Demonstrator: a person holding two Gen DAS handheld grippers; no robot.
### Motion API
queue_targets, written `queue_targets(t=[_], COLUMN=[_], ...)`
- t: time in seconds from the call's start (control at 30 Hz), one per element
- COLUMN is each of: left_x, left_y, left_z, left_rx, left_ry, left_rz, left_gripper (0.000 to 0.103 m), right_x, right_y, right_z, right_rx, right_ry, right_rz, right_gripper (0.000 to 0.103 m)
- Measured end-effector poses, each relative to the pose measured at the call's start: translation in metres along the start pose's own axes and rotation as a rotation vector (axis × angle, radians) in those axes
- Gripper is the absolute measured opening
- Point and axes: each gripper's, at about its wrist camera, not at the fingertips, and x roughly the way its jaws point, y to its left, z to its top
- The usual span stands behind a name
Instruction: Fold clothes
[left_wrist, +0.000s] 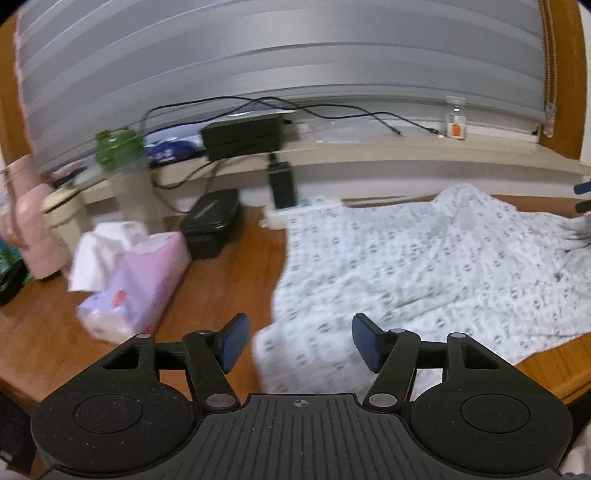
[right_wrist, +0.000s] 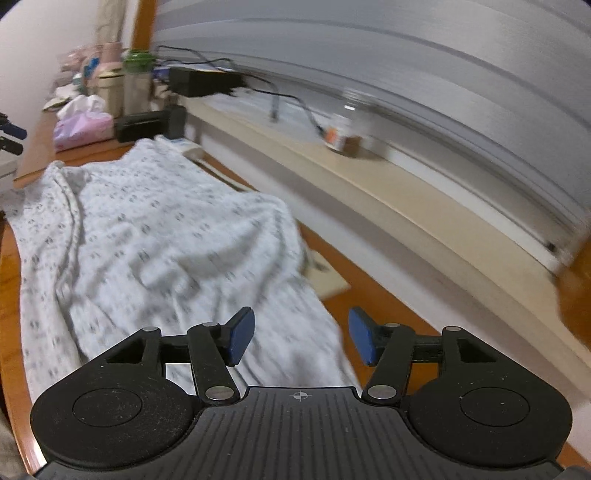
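The patterned white garment (right_wrist: 147, 229) lies spread on the wooden bench (left_wrist: 229, 266), its long axis running away from the right hand-held gripper (right_wrist: 301, 338); both sets of jaws stand wide and hold nothing. The left hand-held gripper (left_wrist: 301, 341) hangs over the garment's near corner, cloth extending rightward; the right sits above the opposite end's edge, so each appears equally placed to take its own end.

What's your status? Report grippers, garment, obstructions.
Left gripper open, right gripper open, nothing held. Patterned garment lies rumpled on table. Tissue pack beside it, apart.
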Motion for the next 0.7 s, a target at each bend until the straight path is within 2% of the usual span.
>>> queue_targets(t=[0.03,0.23,0.43,0.63,0.7], left_x=[0.006,0.06,0.111,0.149,0.157], left_y=[-0.006,-0.06,-0.126,-0.195,-0.221], left_z=[0.002,0.022,0.049,0.076,0.082], left_rx=[0.006,0.063,0.066,0.039,0.065], left_ry=[-0.001,-0.001,-0.057,-0.073,-0.074], left_rz=[-0.014,-0.12,-0.242,-0.387,-0.421], left_gripper=[0.072,0.073,0.074,0.074,0.074], right_x=[-0.005,-0.03,-0.047,-0.047,-0.045], right_y=[-0.006,-0.044,-0.079,-0.092,-0.094], right_z=[-0.008,-0.067,-0.125,-0.161,-0.165], right_rx=[0.014,0.134,0.306,0.4,0.429], right_ry=[0.004,0.039,0.049,0.032,0.026], right_rz=[-0.008,-0.08,-0.167,-0.197,-0.192], right_gripper=[0.057,0.057,0.057,0.057,0.058])
